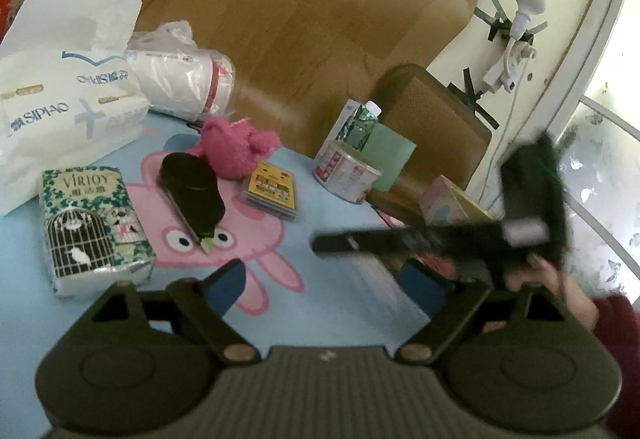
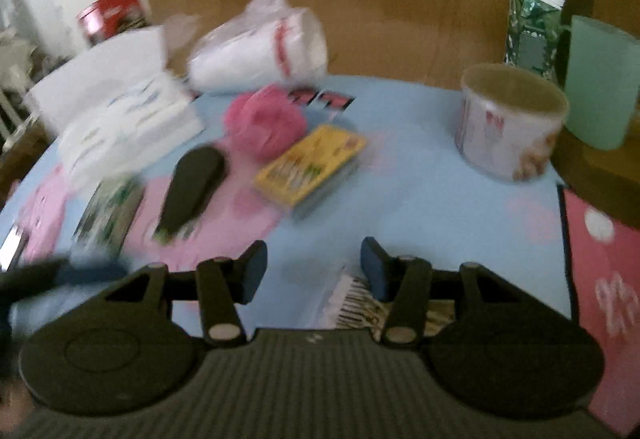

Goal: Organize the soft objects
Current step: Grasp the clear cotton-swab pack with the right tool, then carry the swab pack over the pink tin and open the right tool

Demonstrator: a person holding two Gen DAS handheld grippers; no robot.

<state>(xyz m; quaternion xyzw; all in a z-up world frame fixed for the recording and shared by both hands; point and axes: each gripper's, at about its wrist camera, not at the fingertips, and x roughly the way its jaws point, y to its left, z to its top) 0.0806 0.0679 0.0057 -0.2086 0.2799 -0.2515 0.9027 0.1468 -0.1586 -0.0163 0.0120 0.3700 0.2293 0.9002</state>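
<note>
The left gripper (image 1: 326,289) has its 2 blue-tipped fingers (image 1: 228,285) spread wide, and nothing sits between them. The right gripper (image 2: 314,269) is the same: its 2 fingers (image 2: 252,271) stand wide apart and hold nothing.

Both hang over the light blue table mat with a pink bunny (image 1: 340,319). The right gripper shows in the left view as a dark smeared bar (image 1: 400,239), so it is probably moving fast.

The soft things lie farther out. The fuzzy pink cloth ball (image 1: 236,151) sits near the back of the mat, between the flat black case (image 1: 192,195) and the yellow card box (image 1: 272,191). The green tissue pack with a birdcage picture (image 1: 92,227) is on the left, and the white tissue bag (image 1: 64,107) is behind it.

What could go wrong? The 2 grippers are near each other and could bump. A fast reach for the pink ball could knock the yellow box or the black case. The round white tub (image 2: 508,123) and the tall green carton (image 2: 534,27) stand at the right and could tip over if an arm swings by. Soft things squash, so a shallow pinch may slip off.
</note>
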